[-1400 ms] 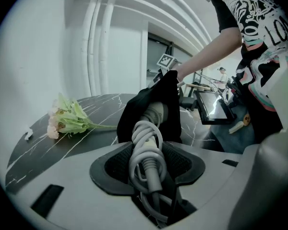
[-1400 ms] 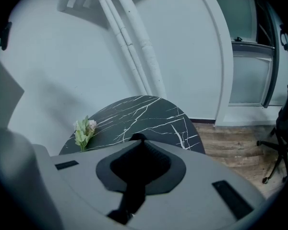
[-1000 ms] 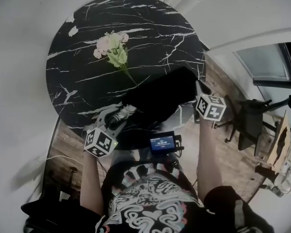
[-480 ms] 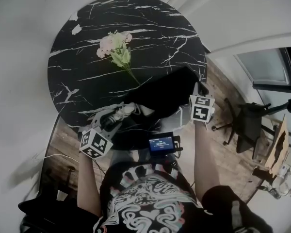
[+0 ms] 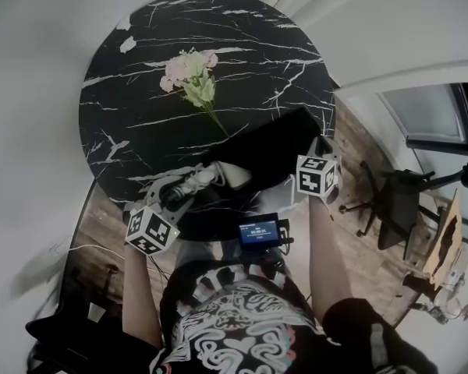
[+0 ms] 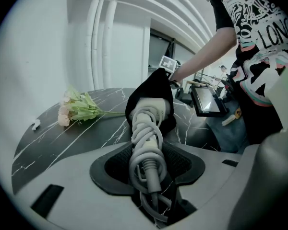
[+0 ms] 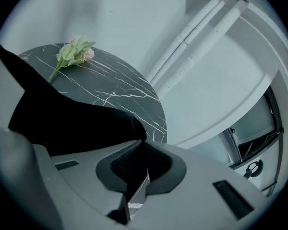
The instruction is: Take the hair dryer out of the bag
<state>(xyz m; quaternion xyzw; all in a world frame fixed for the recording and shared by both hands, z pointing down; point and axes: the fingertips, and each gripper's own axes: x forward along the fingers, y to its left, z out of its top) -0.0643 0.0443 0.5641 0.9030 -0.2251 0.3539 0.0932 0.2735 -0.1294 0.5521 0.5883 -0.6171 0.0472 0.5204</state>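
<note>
At the near edge of the worktop [image 5: 140, 68], the hair dryer [image 6: 146, 123], only partly drawn from the bag [image 7: 72, 121], is clamped by its cord-wrapped handle in the left claw [image 6: 147, 164]; the bag is pinched by the closed right claw [image 7: 134, 176].

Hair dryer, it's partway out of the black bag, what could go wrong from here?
The left gripper clamps the hair dryer over its wound cord; loose coils might slip or unwind. The right gripper pinches only a thin fold of the bag, so the fabric could pull free and trail along.
</note>
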